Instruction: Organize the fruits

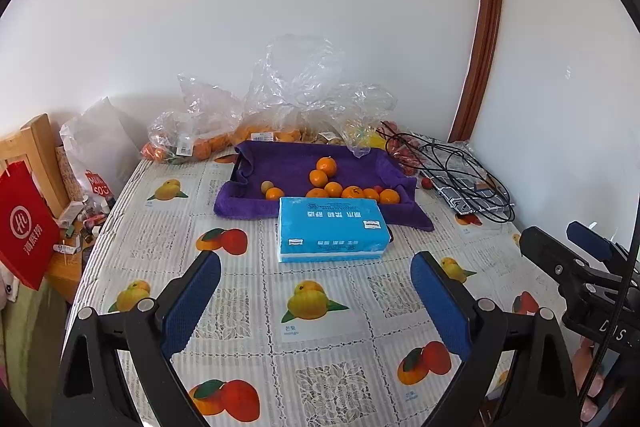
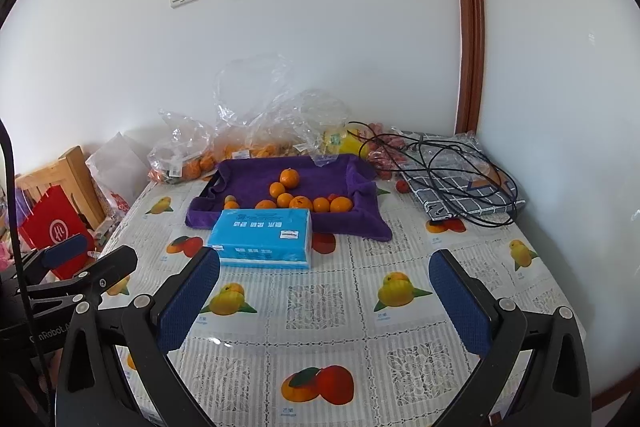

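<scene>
Purple plush towel [image 1: 280, 167] cradles round oranges [image 1: 324, 166] — crinkly bags [image 1: 296, 87] behind, perhaps fruit-filled; both tools [image 1: 316, 297] [image 2: 325, 301] spread, empty.

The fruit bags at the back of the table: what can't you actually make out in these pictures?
- Bagged fruit, both views: crinkled, glary plastic blurs it; count unclear.
- Tray's front edge, both views: hidden by the purple towel and blue tissue pack.
- Small red fruits, right wrist view: partly covered by black cable.

Nine oranges [image 1: 324, 166] on one purple towel [image 1: 280, 163], one blue tissue box [image 1: 332, 229], two tools [image 1: 316, 291].
</scene>
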